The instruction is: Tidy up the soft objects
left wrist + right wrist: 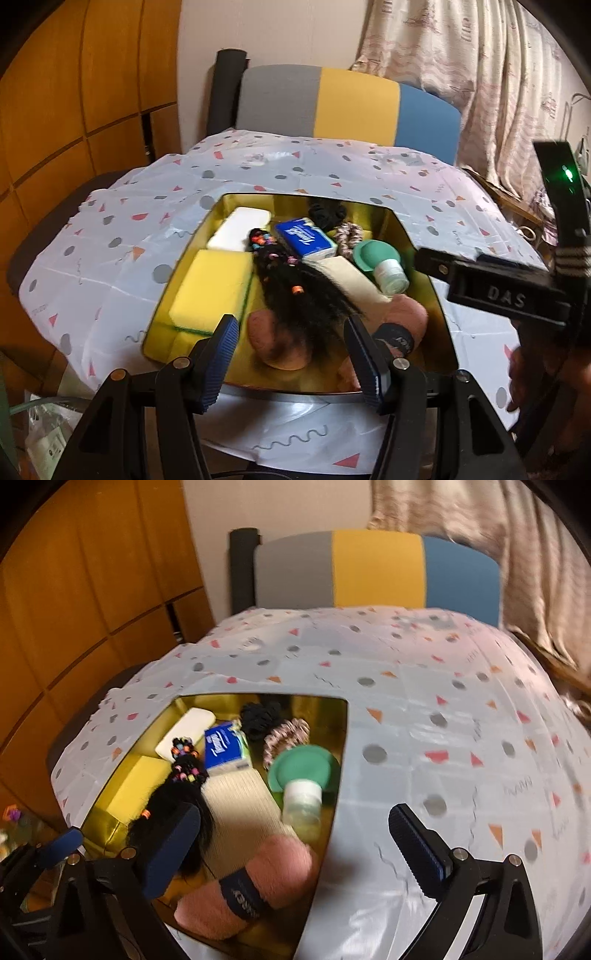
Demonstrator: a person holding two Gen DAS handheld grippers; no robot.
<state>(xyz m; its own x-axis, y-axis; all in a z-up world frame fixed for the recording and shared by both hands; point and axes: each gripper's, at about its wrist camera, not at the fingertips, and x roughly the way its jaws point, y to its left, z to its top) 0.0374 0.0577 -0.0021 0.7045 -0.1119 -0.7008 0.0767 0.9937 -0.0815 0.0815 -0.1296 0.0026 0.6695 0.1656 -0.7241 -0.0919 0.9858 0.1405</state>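
A gold tin box (pixel 417 240) (pixel 341 723) on the table holds soft things: a yellow sponge (pixel 210 288) (pixel 138 786), a white foam block (pixel 236 229), a blue tissue pack (pixel 304 236) (pixel 223 747), a black beaded hair braid (pixel 295 295) (pixel 181 794), a cream sock (pixel 354 280) (pixel 240 812), pink yarn with a dark band (pixel 406 317) (pixel 255 882), scrunchies and a green bottle (pixel 384 264) (pixel 303 775). My left gripper (pixel 291 362) is open and empty over the box's near edge. My right gripper (pixel 295 849) is open and empty over its right edge.
A white cloth with coloured dots and triangles (pixel 258 170) (pixel 443 701) covers the table. A grey, yellow and blue chair back (pixel 347 107) stands behind it. A wooden cabinet (pixel 74 92) is at the left and a curtain (pixel 480 74) at the right.
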